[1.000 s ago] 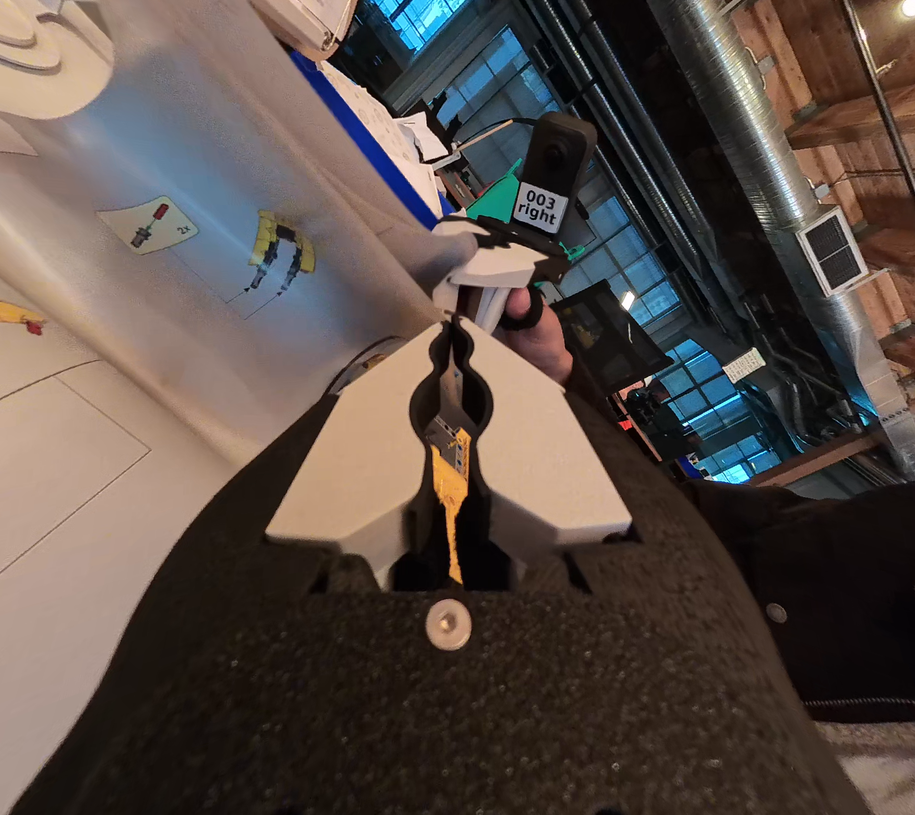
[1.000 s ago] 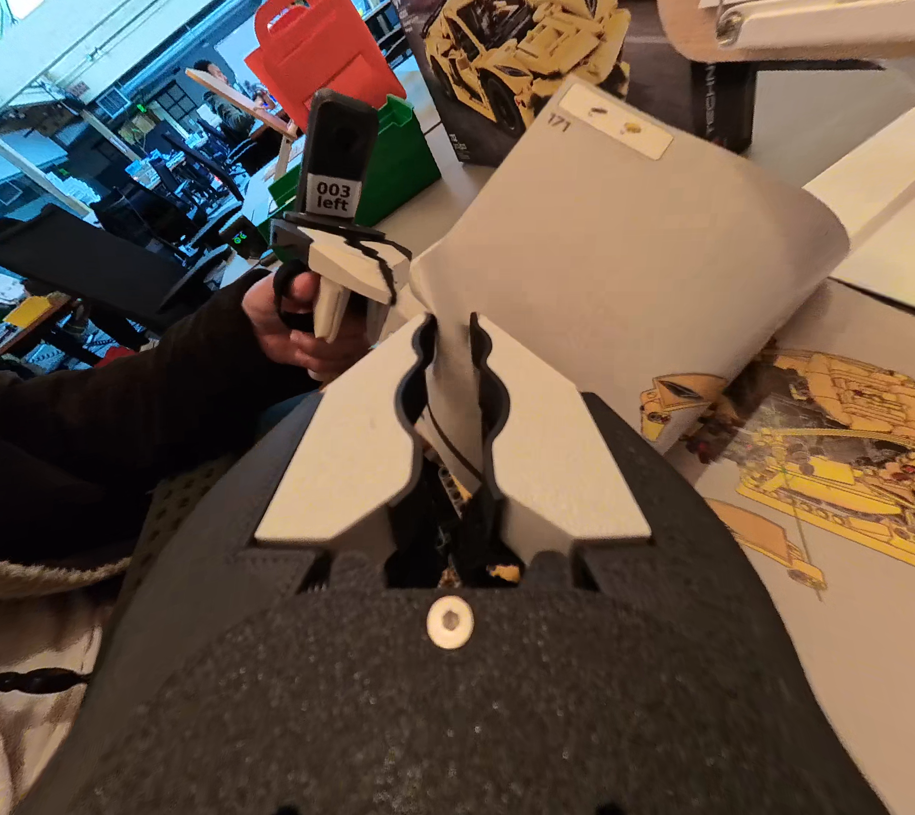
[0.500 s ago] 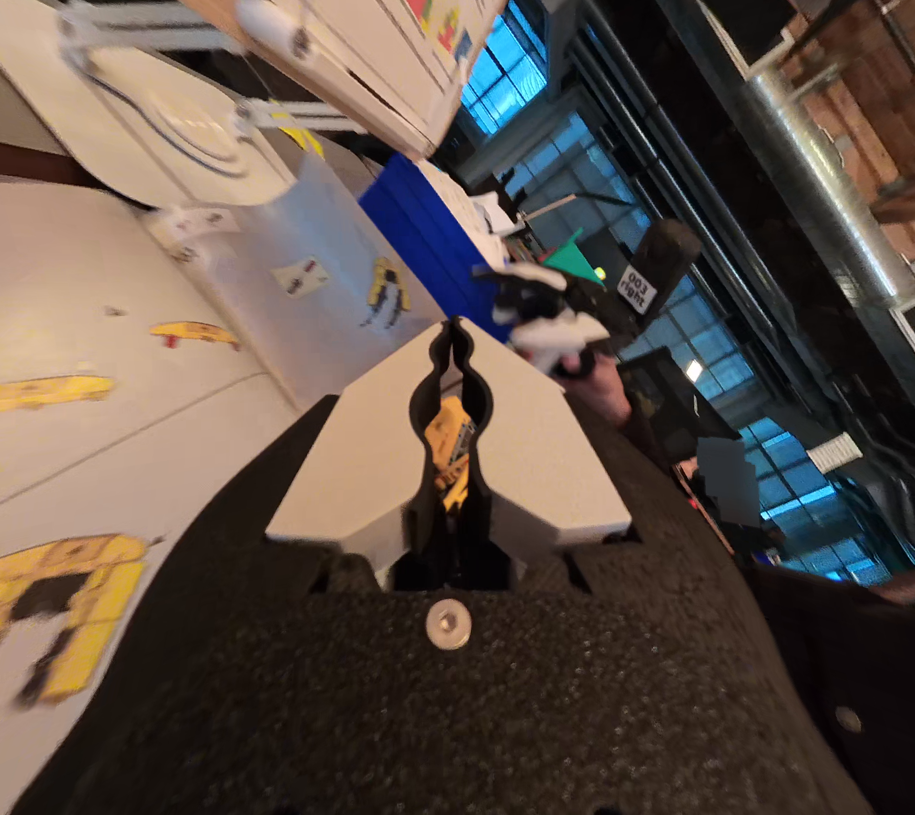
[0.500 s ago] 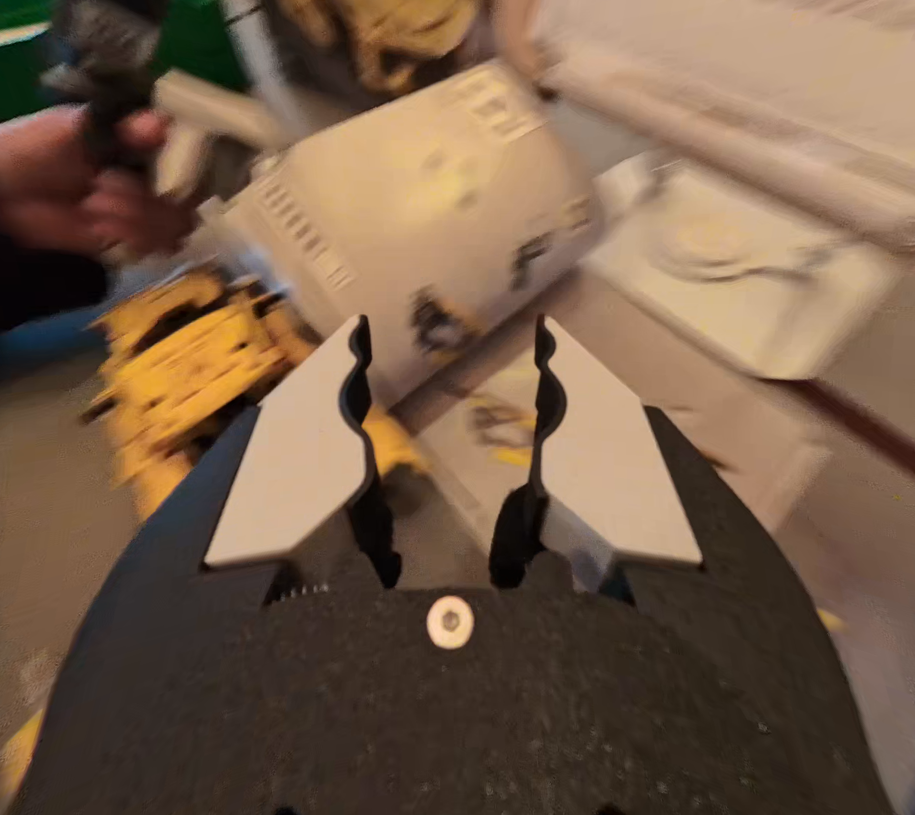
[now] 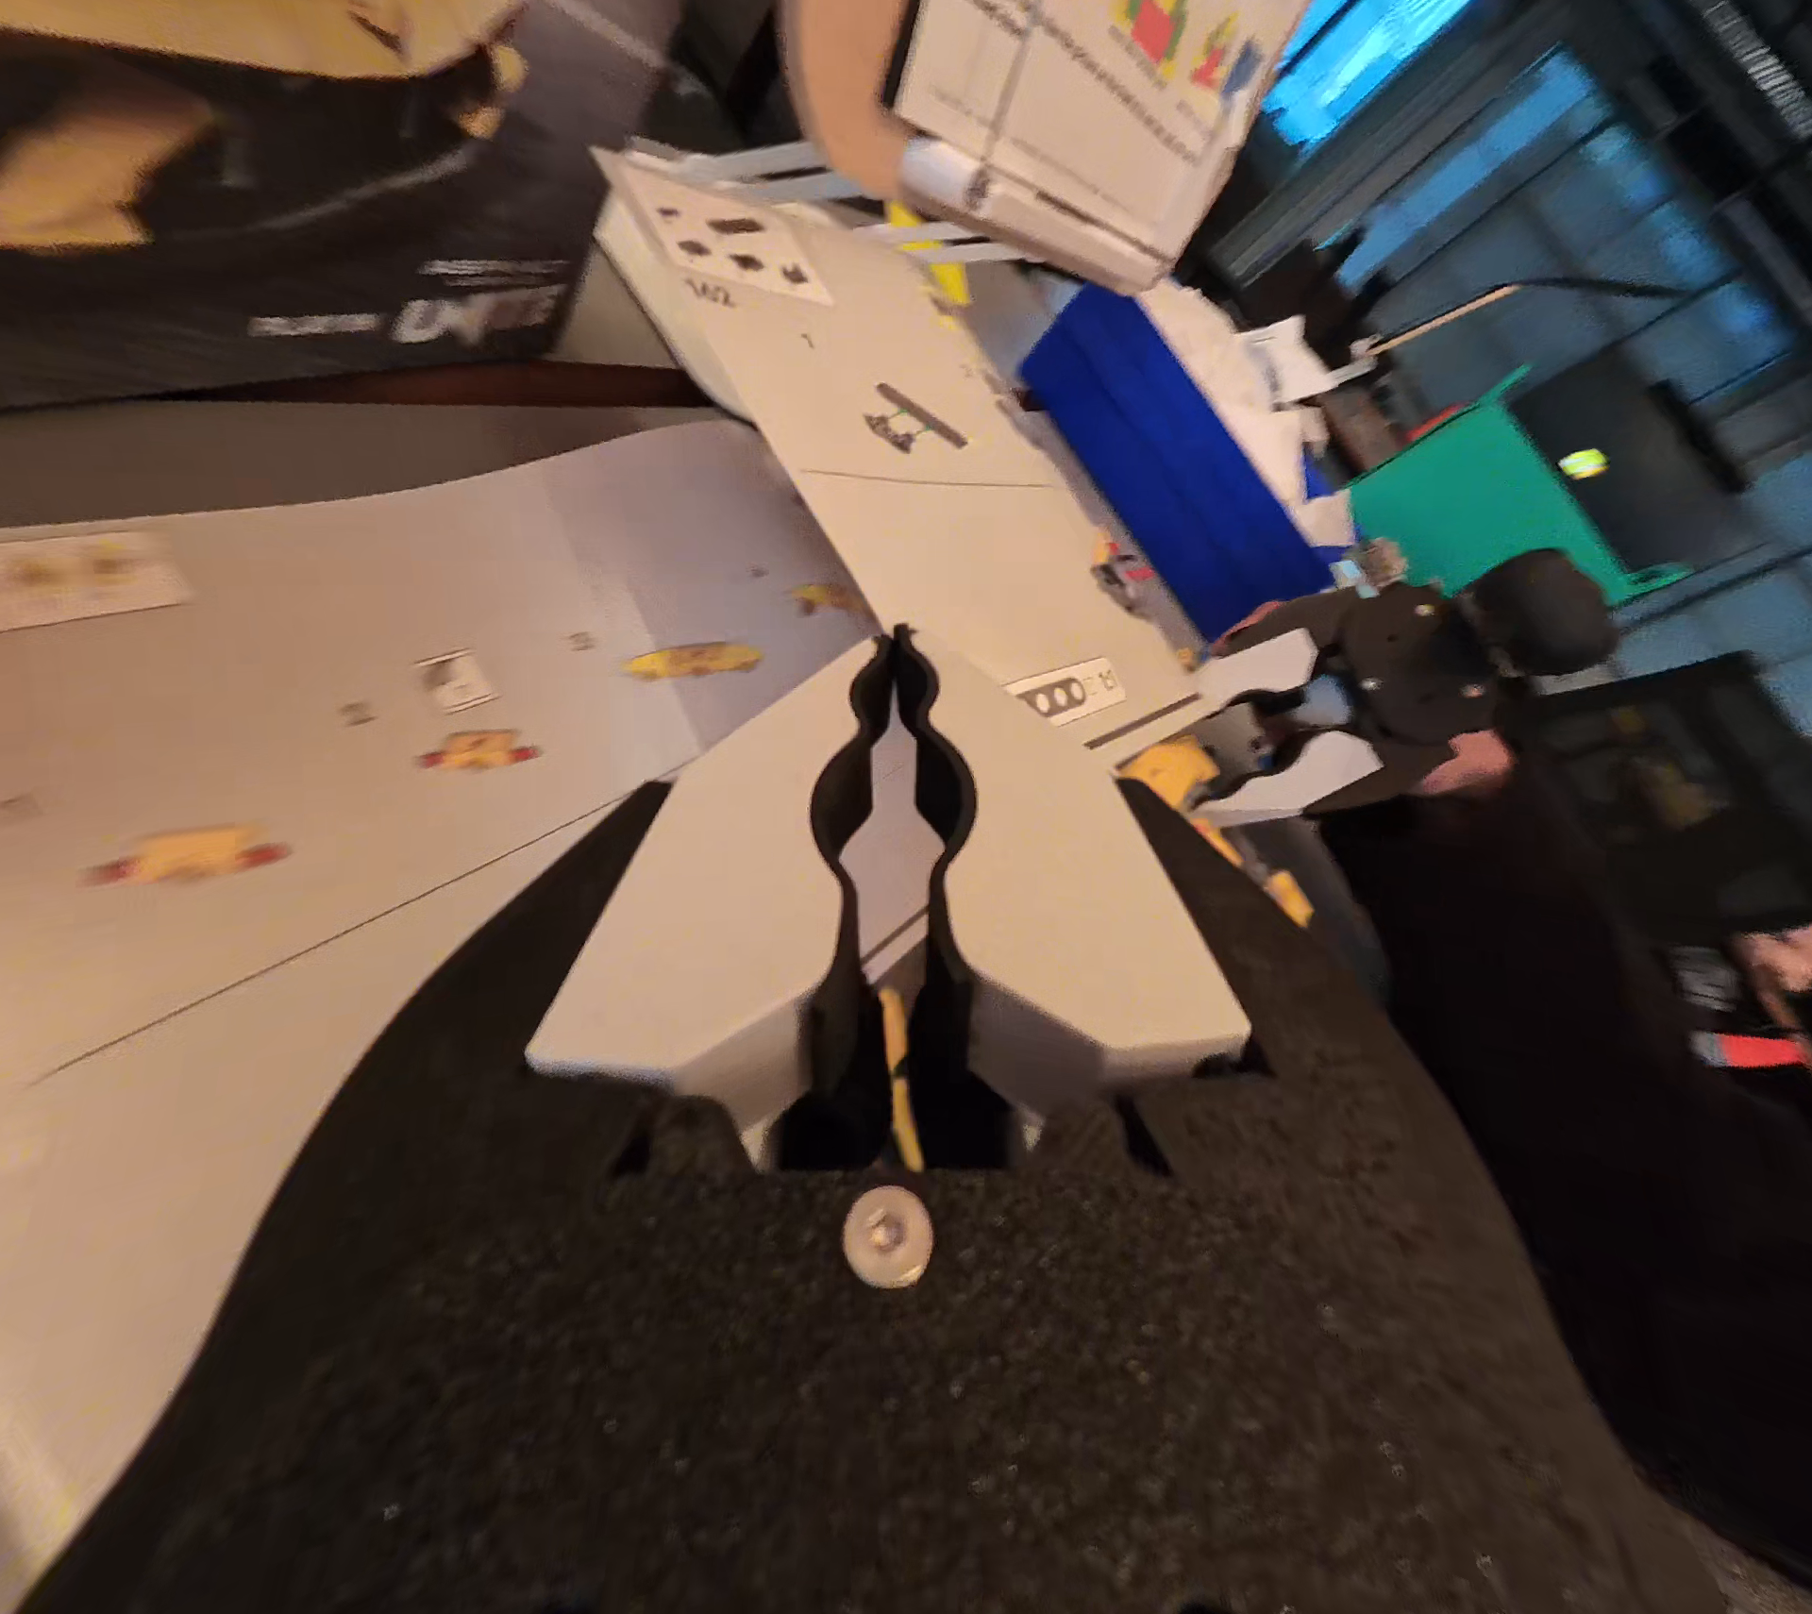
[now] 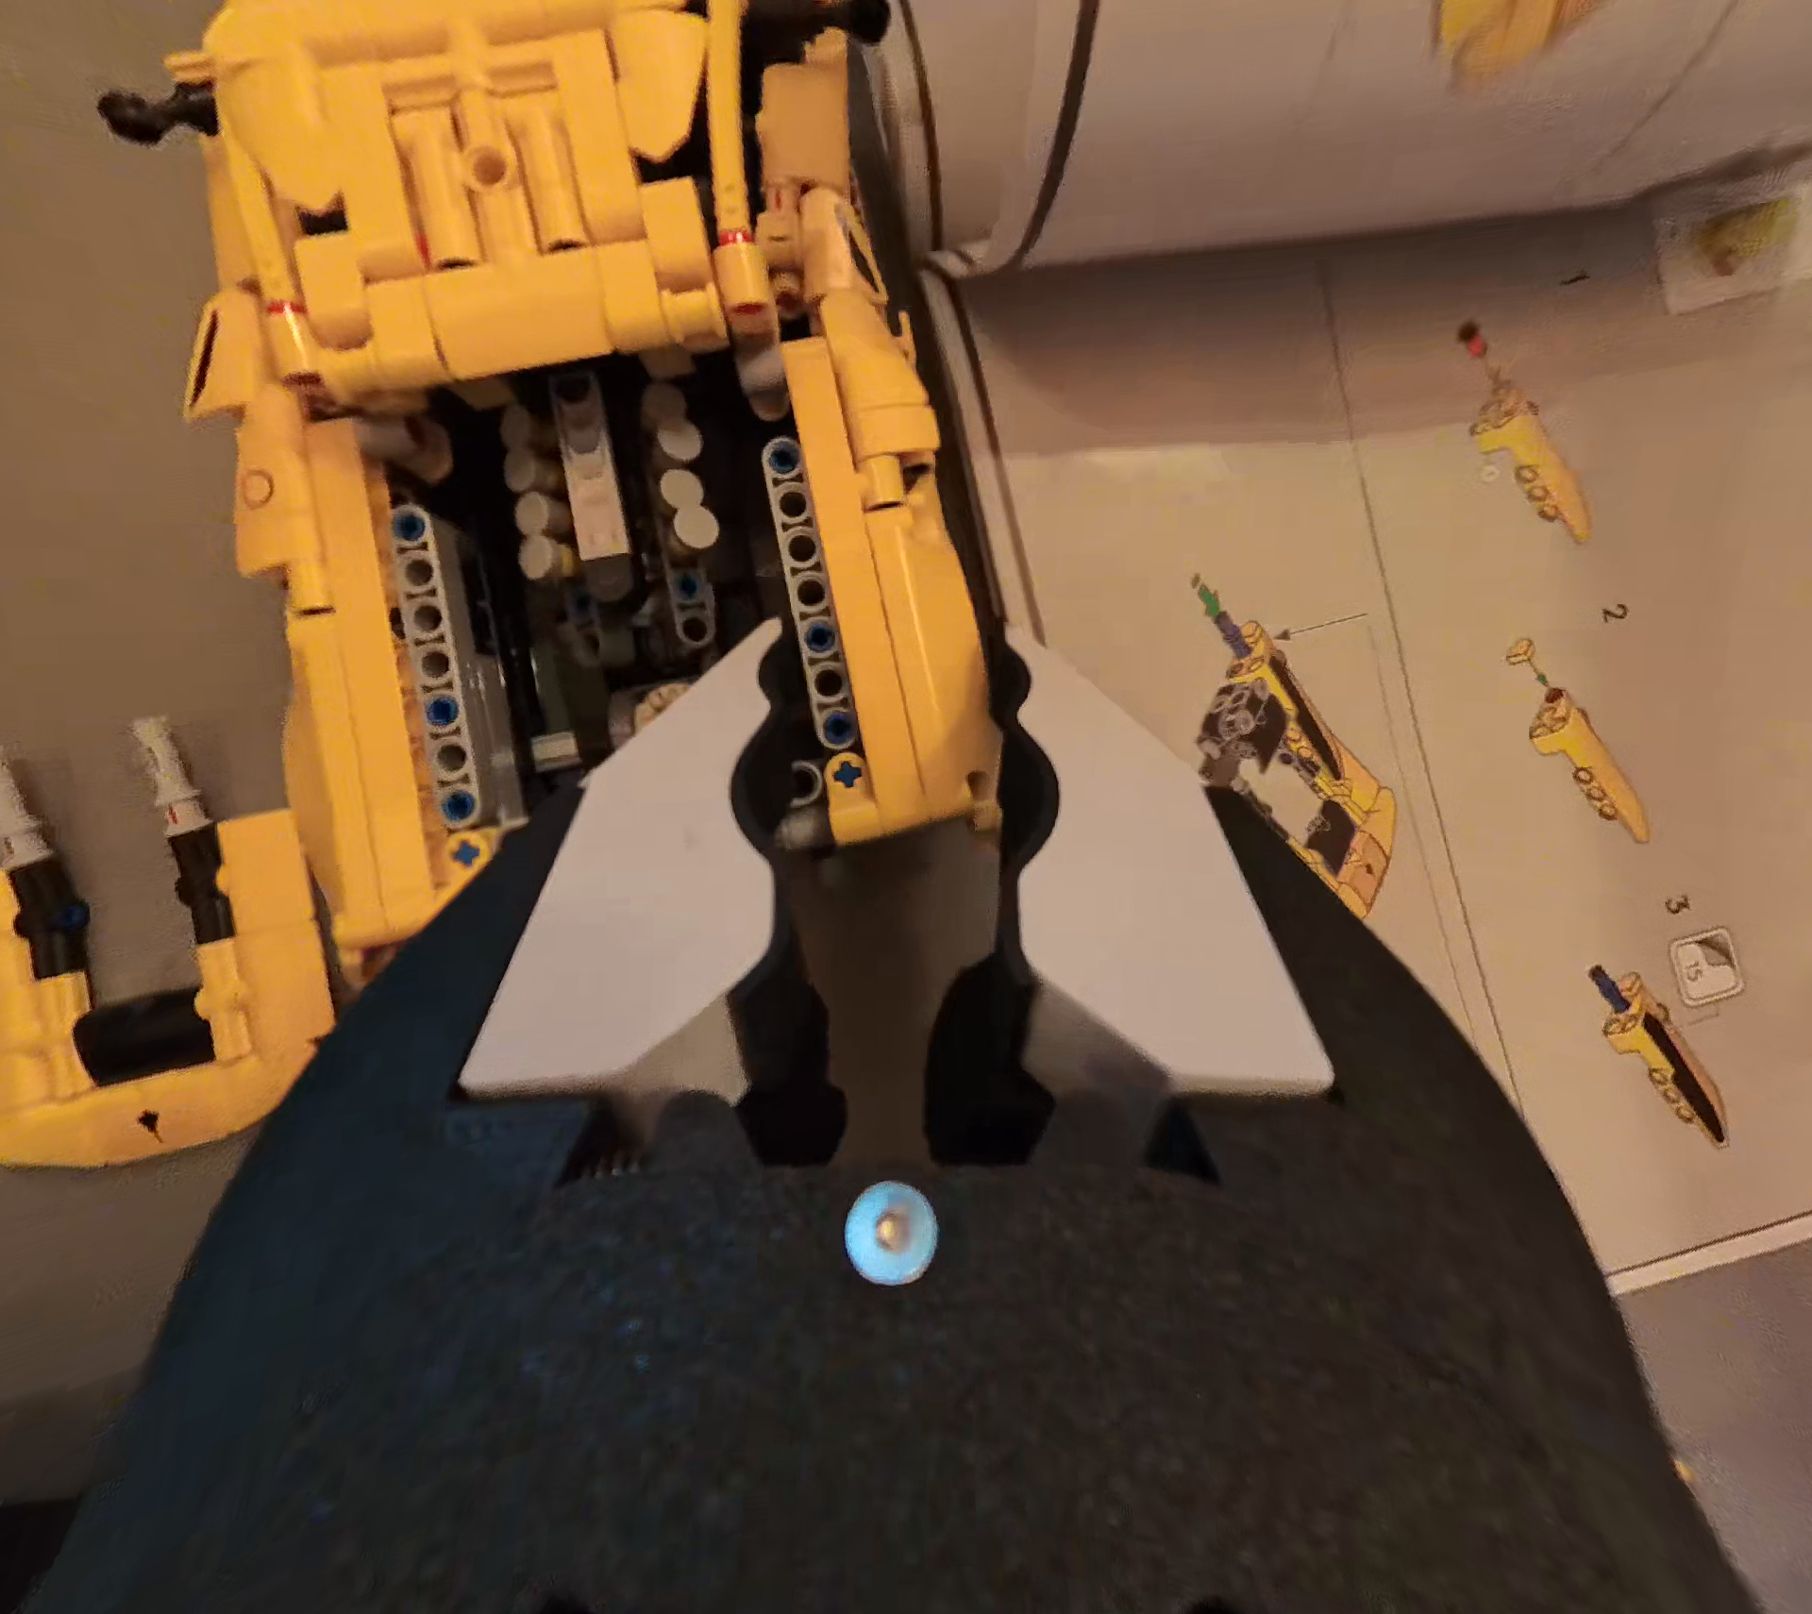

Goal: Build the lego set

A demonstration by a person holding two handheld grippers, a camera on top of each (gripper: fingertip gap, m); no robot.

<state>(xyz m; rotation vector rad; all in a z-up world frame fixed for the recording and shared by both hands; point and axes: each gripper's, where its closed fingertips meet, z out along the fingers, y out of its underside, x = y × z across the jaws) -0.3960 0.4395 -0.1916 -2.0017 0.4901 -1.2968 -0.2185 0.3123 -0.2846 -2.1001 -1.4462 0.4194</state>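
While its jaws meet at the tips on a page of the instruction booklet (image 5: 941,429), the left gripper (image 5: 897,650) stays clear of the bricks. Spread wide, the right gripper (image 6: 887,645) hangs empty above the rear end of the yellow lego car (image 6: 578,351), its fingers straddling the car's side panel. That car lies on the grey table (image 6: 88,488), just beside the open booklet, with a smaller yellow sub-assembly (image 6: 127,1008) near its left.
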